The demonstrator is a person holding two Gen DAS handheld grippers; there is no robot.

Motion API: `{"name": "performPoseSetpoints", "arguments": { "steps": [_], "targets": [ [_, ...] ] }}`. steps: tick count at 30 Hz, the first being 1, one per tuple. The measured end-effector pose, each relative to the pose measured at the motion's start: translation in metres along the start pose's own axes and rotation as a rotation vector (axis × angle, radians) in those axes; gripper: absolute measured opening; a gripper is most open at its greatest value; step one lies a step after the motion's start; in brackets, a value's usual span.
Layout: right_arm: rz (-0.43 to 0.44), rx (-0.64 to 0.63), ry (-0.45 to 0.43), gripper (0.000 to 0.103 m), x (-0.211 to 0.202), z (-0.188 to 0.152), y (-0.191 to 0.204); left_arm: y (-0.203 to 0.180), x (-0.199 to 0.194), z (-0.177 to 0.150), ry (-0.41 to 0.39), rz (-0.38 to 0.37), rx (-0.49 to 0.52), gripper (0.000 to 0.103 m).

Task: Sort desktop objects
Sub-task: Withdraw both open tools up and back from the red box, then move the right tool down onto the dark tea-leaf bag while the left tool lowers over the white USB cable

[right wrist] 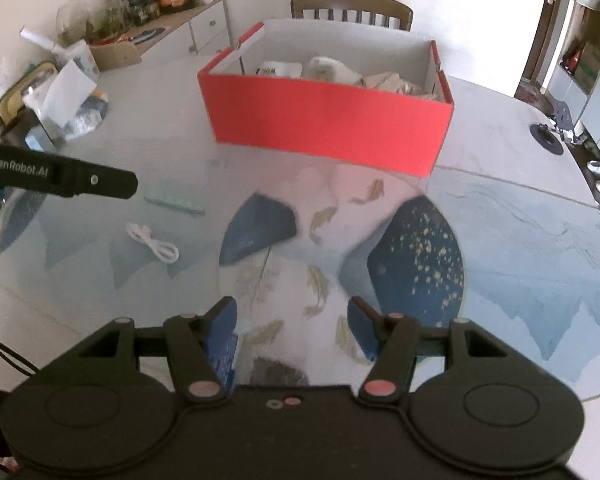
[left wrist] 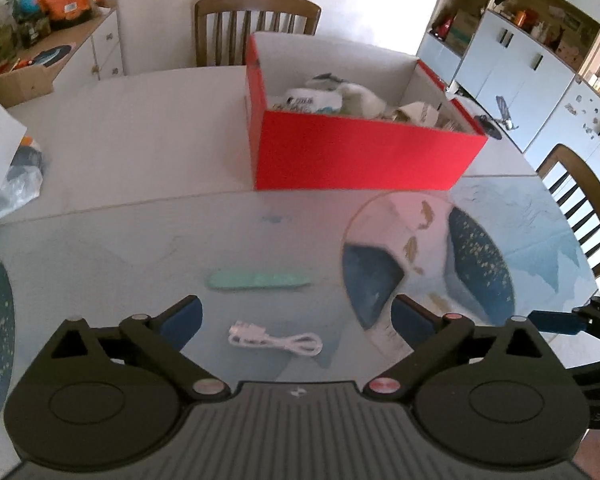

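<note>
- The left tongs (left wrist: 296,316) stand spread wide with nothing between the blue pads (left wrist: 182,322), held above the worktop (left wrist: 140,120)
- A coiled white cable (left wrist: 276,342) lies on the worktop just below the gap of the left tongs, touched by neither pad
- A flat mint-green stick-shaped item (left wrist: 260,280) lies just beyond the cable, apart from it; blur hides what it is
- The right tongs (right wrist: 292,326) are parted and empty, hovering over the koi-patterned mat (right wrist: 320,240) that covers the near part of the worktop
- In the right wrist view the left tongs reach in from the left edge, with the cable and the green item well to the left of the right tongs
- A red cardboard box (left wrist: 360,156), open at the top, sits farther back on the worktop, with white and pale items inside
- A wooden chair (left wrist: 256,12) stands behind the box, and a crumpled plastic bag (left wrist: 20,184) lies at the far left edge
</note>
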State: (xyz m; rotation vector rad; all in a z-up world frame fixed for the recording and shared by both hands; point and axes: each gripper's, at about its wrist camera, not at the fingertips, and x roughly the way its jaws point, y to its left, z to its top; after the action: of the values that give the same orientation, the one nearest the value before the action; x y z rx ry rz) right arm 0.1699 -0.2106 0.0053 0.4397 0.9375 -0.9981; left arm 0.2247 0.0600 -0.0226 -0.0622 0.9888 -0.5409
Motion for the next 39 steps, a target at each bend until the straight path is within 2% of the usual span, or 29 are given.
{"name": "performPoseSetpoints", "arguments": {
  "steps": [3,5,11,20,31,39],
  "targets": [
    [0.010,0.052,0.002,0.062,0.002,-0.010,-0.002,0.005,0.002,-0.008,0.000,0.007,-0.001,0.103],
    [0.006,0.070,0.007,0.067,0.003,-0.015,-0.004,0.008,0.004,-0.014,-0.001,0.017,0.002,0.103],
    [-0.025,0.032,0.017,0.075,0.005,-0.029,-0.004,0.015,0.011,-0.027,-0.003,0.042,-0.003,0.103],
    [-0.048,0.059,0.047,0.076,0.009,-0.044,-0.010,0.022,0.022,-0.042,-0.015,0.043,-0.018,0.103],
    [-0.045,0.070,0.088,0.076,0.018,-0.050,-0.011,0.013,0.043,-0.049,0.001,0.016,0.048,0.103],
    [-0.032,0.071,0.125,0.076,0.032,-0.051,-0.011,0.007,0.065,-0.052,0.023,0.049,0.076,0.103]
  ]
}}
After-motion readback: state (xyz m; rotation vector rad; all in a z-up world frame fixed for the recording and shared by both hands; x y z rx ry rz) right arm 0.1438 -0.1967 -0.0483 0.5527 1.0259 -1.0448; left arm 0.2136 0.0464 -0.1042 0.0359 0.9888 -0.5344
